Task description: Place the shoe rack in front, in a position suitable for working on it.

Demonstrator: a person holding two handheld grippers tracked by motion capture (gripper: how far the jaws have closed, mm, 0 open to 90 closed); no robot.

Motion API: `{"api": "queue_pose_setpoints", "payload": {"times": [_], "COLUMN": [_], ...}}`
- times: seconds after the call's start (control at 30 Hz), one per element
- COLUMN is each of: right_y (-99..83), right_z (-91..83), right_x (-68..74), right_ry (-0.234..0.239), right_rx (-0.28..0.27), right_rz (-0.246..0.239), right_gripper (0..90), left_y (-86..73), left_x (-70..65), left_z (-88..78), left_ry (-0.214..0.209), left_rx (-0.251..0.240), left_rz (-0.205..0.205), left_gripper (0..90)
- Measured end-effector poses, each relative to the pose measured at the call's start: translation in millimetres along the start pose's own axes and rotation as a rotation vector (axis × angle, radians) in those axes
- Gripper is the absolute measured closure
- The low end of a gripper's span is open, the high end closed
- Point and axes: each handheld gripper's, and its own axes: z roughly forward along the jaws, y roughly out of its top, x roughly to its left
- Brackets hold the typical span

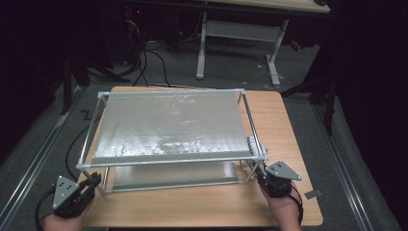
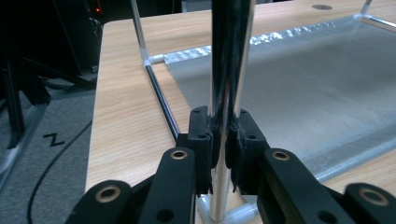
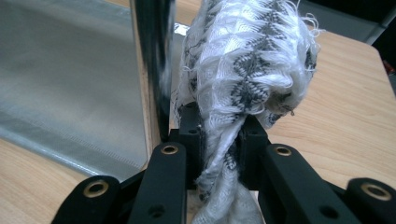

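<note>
The one mark close to a legible sign is a black Z-shaped mark (image 2: pixel 53 139) on the grey floor (image 2: pixel 56 163) left of the table (image 2: pixel 126 116) in the left gripper view; the high view shows it too, too small to read further. No labels, brands or numbers can be read.

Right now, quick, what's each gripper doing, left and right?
Left gripper: shut on the rack's upright metal post.
Right gripper: shut on the black-and-white frayed cloth.
</note>
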Motion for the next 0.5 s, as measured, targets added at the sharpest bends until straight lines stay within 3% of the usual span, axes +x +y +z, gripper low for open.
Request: {"api": "queue_pose_setpoints", "payload": {"times": [0.2,0.5], "right_y": [-4.3,-29.1], "right_z": [-8.1,-45.9], "right_x": [-3.5,-33.4], "right_ry": [-0.022,-0.128], "right_rx": [0.004,0.015], "right_rz": [-0.006,0.06], "right_gripper": [76.8,76.8], "left_y": [5.2,25.0], "left_x": [-5.9,-42.9], "left_z": [10.1,49.3], "left_ry": [-0.021,-0.132], "left_rx": [0.003,0.009], "left_rz": [0.007,0.073], "left_gripper": [80.0,79.7]}}
